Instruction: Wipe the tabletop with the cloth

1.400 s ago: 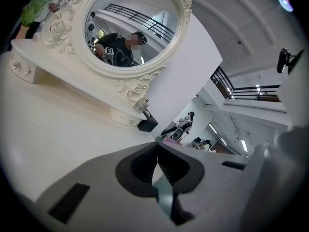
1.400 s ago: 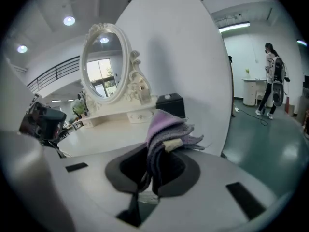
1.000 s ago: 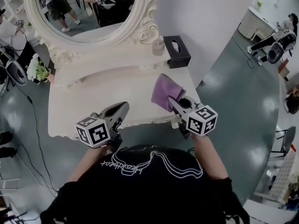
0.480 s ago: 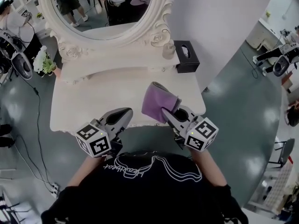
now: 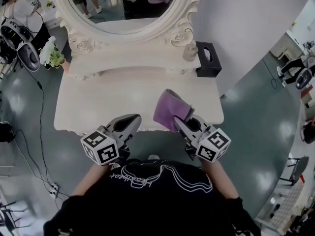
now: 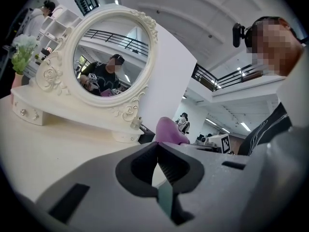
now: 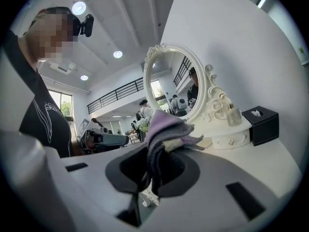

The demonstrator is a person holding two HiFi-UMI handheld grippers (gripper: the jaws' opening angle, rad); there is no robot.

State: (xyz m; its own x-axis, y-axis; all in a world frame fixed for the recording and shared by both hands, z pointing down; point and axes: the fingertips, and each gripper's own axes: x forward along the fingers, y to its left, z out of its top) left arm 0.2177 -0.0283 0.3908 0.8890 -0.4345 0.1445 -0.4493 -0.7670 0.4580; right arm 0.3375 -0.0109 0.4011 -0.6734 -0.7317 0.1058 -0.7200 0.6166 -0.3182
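Observation:
A purple cloth (image 5: pixel 170 110) hangs bunched over the front right part of the white dressing tabletop (image 5: pixel 113 95). My right gripper (image 5: pixel 180 120) is shut on it; the right gripper view shows the cloth (image 7: pixel 166 129) pinched between the jaws. Over the table's front edge, left of the cloth, my left gripper (image 5: pixel 129 121) is shut with nothing in it. In the left gripper view the cloth (image 6: pixel 169 132) rises just beyond the closed jaws.
An oval mirror (image 5: pixel 123 4) in an ornate white frame stands at the back of the table. A small glass bottle (image 5: pixel 190 52) and a black tissue box (image 5: pixel 208 59) sit at the back right. Flowers (image 5: pixel 51 55) stand at the left end. Grey floor surrounds the table.
My right gripper has drawn the cloth back toward the table's front edge, lifting and bunching it. The head camera has tilted, so the table sits lower in view.

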